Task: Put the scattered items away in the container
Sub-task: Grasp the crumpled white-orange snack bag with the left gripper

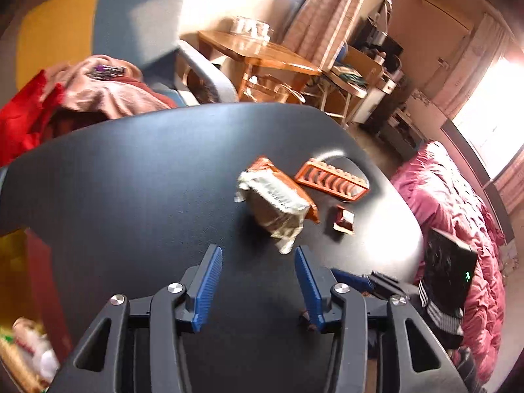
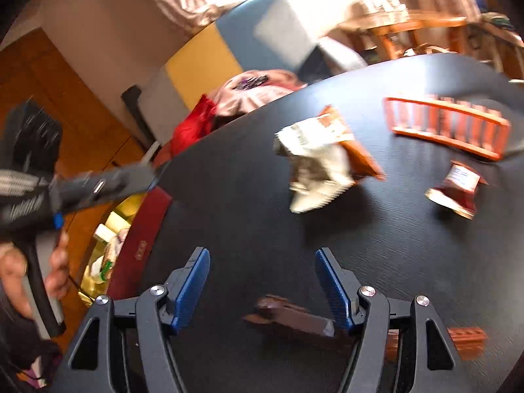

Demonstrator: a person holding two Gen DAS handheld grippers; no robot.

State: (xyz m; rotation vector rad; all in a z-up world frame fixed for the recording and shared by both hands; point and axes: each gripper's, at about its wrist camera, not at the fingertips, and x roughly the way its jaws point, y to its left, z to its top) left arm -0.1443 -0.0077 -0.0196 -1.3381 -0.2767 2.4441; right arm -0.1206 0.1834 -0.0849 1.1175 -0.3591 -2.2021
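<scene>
Both grippers — left gripper [image 1: 258, 281] and right gripper [image 2: 262, 286] — have jaws apart, holding nothing; crumpled snack bag [image 1: 278, 196] lies mid-frame on the black worktop [image 1: 131, 180], red container [image 2: 140, 239] at lower left

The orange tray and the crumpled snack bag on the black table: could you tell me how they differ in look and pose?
The orange tray is rigid, ribbed and lies flat; the snack bag is soft, crumpled and bulges up. The tray is one orange colour; the bag mixes white and brown-orange. The tray lies nearer the far edge than the bag. Both rest on the black table, apart, with no gripper touching them.
</scene>
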